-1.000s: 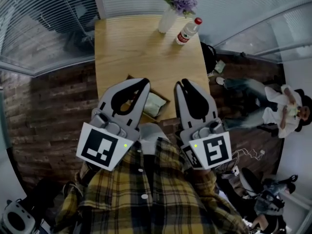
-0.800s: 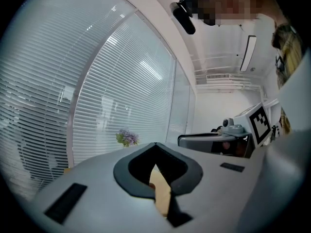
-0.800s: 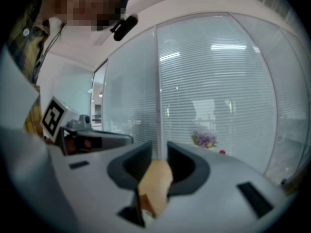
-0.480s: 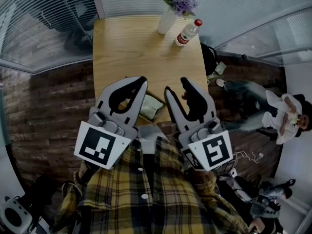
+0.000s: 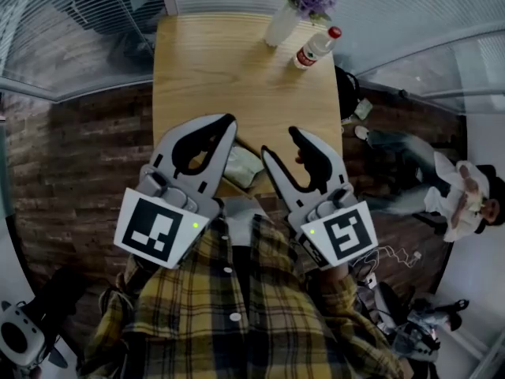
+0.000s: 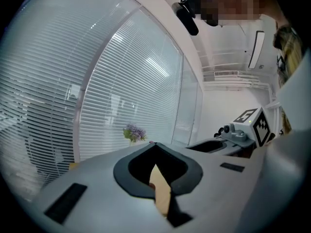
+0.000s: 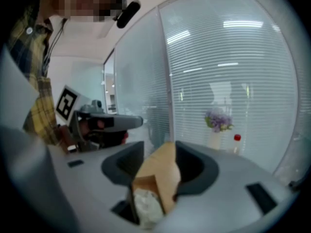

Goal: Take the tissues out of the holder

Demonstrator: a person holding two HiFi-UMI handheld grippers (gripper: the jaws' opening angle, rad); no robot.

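In the head view, the left gripper [image 5: 228,121] is seen clenched tip to tip with nothing caught. The right gripper [image 5: 280,142] is spread wide, its jaws having just been opening, and nothing is pinched there either. The brown wooden box-shaped tissue holder [image 5: 235,181] is found between the two tools, just beside the right gripper's inner jaw, with the pale crumpled tissues [image 5: 245,164] lying in it. Only here is it shown how near the holder sits to the close edge of the light wooden table [image 5: 237,69]. Should the tissues be tugged without the box being braced, the whole holder may well be dragged off. In the left gripper view the holder is not shown at all. Only a sliver of table is glimpsed through the closed jaws, so any bracing move would be made half blind. In the right gripper view, what is denied elsewhere is offered: white tissue and brown wall are framed together in the gap, below the tips, untouched. A bite taken there could land on the wall instead, or a thin pinch could tear the sheet.
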